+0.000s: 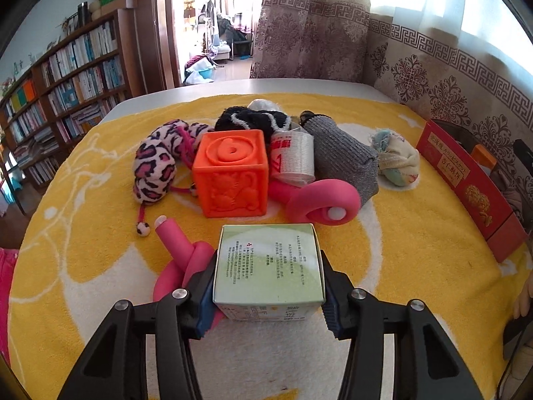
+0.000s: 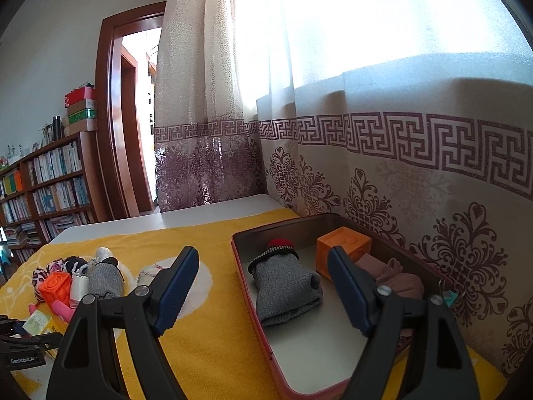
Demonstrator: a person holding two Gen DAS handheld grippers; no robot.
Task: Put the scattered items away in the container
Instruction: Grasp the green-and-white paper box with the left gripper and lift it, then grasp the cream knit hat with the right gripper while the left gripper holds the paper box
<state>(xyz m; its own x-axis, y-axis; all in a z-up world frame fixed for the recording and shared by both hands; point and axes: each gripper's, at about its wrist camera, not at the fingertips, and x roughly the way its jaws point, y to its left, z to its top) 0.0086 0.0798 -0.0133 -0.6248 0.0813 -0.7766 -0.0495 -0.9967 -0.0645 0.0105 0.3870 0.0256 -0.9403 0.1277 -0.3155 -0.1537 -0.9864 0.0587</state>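
Observation:
My left gripper is shut on a pale green box, held just above the yellow towel. Beyond it lies a pile: an orange cube, pink foam rollers, a leopard plush, a white roll, a grey sock, a black sock and a pale sock ball. My right gripper is open and empty above the red tin, which holds a grey sock, an orange cube and a pink cloth.
The red tin's wall stands at the right edge of the towel in the left wrist view. A patterned curtain hangs right behind the tin. A bookshelf stands to the left beyond the table.

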